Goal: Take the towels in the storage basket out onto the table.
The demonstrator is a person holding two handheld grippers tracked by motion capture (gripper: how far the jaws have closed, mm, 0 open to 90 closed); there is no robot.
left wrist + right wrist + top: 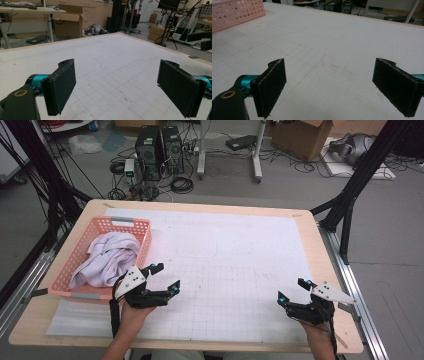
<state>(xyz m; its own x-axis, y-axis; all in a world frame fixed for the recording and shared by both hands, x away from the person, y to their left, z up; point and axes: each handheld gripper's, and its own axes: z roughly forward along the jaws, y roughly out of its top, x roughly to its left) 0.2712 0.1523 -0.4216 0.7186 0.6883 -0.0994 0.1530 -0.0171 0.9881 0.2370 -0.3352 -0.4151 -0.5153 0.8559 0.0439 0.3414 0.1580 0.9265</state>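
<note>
1. Two grippers are held wide apart at the jaws — the left gripper (167,277) and the right gripper (292,290) — and nothing is gripped by either.
2. The pale cloth (109,257) is heaped in the pink basket (67,267), just beside the left gripper.
3. A gridded white mat (235,265) is spread on the wooden table (330,270); cables and computer towers (160,150) are seen on the floor beyond.

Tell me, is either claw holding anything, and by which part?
Nothing is held. The left claw and the right claw are both open and empty; the cloth lies untouched in the basket.
</note>
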